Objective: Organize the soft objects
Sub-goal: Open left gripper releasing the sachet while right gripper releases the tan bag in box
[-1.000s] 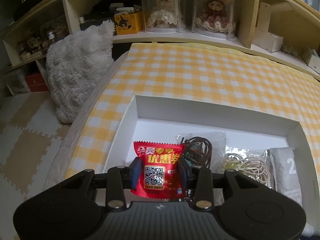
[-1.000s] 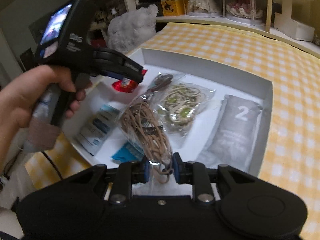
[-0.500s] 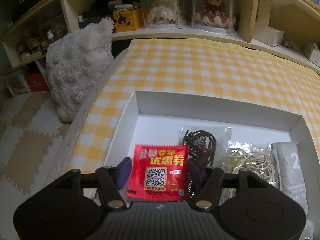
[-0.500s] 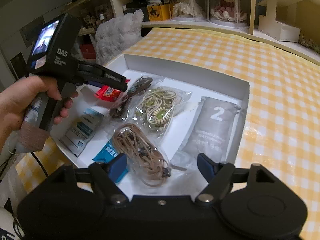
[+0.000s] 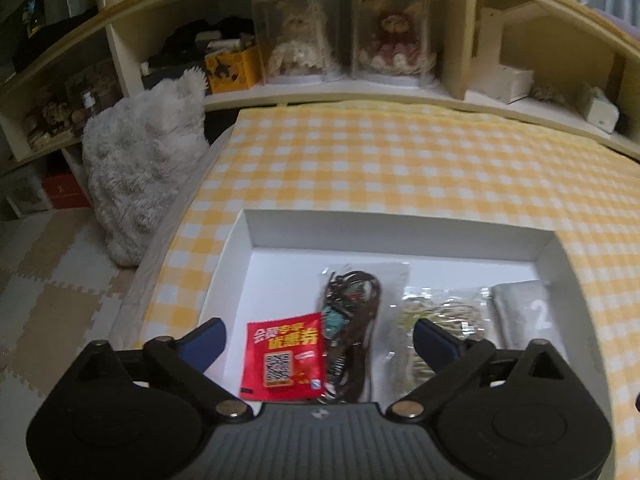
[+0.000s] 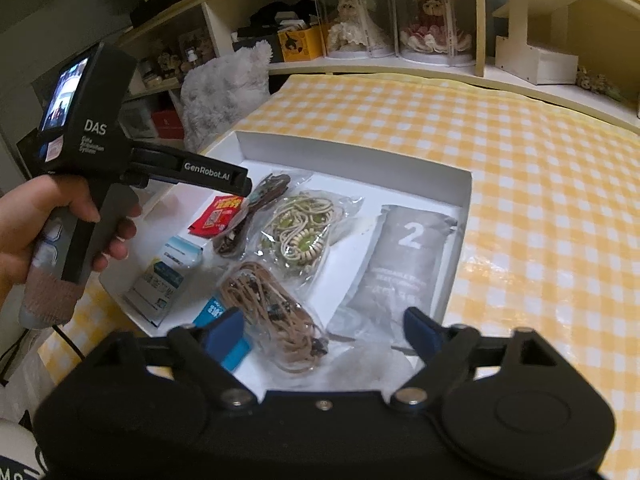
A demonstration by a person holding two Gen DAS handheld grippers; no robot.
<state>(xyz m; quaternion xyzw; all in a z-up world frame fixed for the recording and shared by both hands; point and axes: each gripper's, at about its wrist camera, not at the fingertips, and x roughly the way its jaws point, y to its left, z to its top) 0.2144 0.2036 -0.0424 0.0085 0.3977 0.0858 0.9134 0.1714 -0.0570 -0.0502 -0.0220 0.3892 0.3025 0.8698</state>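
Tray of packets on the checked cloth, both my grippers spread wide.

My left gripper (image 5: 318, 338) has just been opening, jaws well apart, gripping nothing; the red packet (image 5: 285, 358) lies loose between them on the floor of the white tray (image 5: 396, 232), just beside the dark cord bag (image 5: 352, 320). My right gripper (image 6: 320, 330) has likewise just been opening and holds nothing; the tan cord bag (image 6: 272, 312) lies between its jaws in the tray. Also in the tray: green bead bag (image 6: 300, 232), grey pouch (image 6: 400, 264), blue-white packet (image 6: 166, 276). My left hand (image 6: 36, 220) grips its handle.
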